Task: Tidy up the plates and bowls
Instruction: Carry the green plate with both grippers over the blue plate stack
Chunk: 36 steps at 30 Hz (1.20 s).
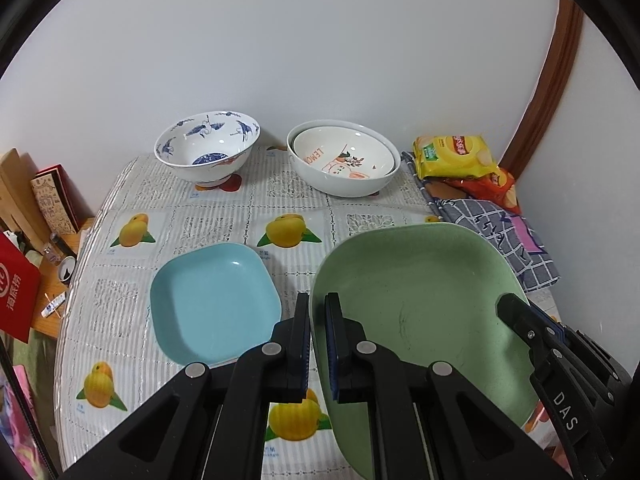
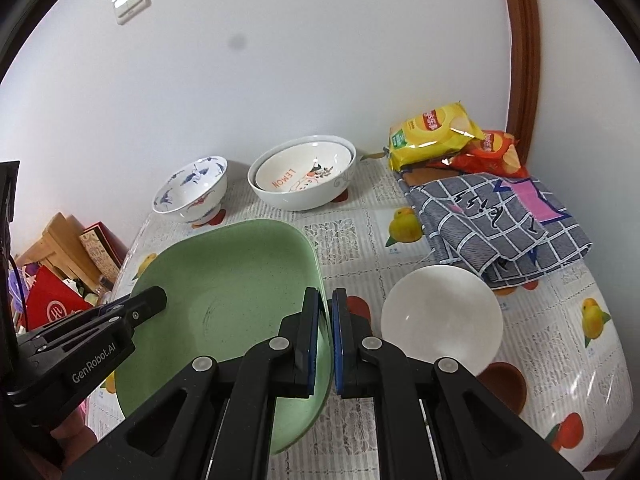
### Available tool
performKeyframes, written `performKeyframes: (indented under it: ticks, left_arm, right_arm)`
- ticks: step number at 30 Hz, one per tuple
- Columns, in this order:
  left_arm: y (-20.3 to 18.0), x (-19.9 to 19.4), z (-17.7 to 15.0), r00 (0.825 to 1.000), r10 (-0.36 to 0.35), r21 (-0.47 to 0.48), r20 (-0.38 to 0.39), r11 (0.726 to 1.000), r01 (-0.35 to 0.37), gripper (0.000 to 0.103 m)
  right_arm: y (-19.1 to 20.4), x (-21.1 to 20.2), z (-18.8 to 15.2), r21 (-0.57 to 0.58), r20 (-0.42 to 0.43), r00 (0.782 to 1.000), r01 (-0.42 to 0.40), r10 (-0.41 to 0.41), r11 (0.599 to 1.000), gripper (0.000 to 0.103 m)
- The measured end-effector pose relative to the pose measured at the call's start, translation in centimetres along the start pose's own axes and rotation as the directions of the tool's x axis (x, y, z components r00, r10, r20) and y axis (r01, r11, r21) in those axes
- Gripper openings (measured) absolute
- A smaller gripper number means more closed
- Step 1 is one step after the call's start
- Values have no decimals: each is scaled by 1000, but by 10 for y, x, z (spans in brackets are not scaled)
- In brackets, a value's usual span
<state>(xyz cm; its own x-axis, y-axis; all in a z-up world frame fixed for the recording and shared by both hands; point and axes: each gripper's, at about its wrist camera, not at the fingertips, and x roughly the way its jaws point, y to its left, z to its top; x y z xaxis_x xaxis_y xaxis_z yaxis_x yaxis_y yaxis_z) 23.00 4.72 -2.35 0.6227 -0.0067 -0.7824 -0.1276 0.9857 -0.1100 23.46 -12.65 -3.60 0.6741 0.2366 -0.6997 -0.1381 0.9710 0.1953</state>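
Both grippers pinch the green plate [image 1: 420, 304] at frame centre above the tabletop [image 1: 224, 216]: left gripper [image 1: 318, 344] marked "GenRobot.AI", right gripper [image 2: 326, 344] marked "DAS". Behind, a bowl [image 2: 304, 176] reads "LEMON".

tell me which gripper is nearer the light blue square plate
Left. The left gripper grips the green plate's edge right beside the light blue square plate; the right gripper grips the opposite edge, farther away.

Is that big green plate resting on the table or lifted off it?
Lifted: the square green plate is pinched at opposite rims by both tools, left and right, tilted above the tablecloth.
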Motion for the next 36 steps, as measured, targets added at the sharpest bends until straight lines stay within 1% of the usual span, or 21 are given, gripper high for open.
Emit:
performKeyframes:
  ticks: [7,17,26,36]
  left_arm:
    - [0,-19,-4,1000,7,-6,30,1000,-6,7]
    - [5,-29,-5,999,-2,-31,42,1000,3,7]
    - [15,-29,-1,999,1,-49,49,999,1,7]
    - [31,-26,3,999,18,-68,51,998,-14,7]
  right_arm:
    - [3,-19,-1,-1,22,1000,-19,19,1000,7]
    - [8,-28,-1,-15,35,999,-18,19,1000,7]
    - [16,-27,3,-27,40,999,-25,26,999,7]
    - [30,-15,6,-37,27,999,-42,43,998,7]
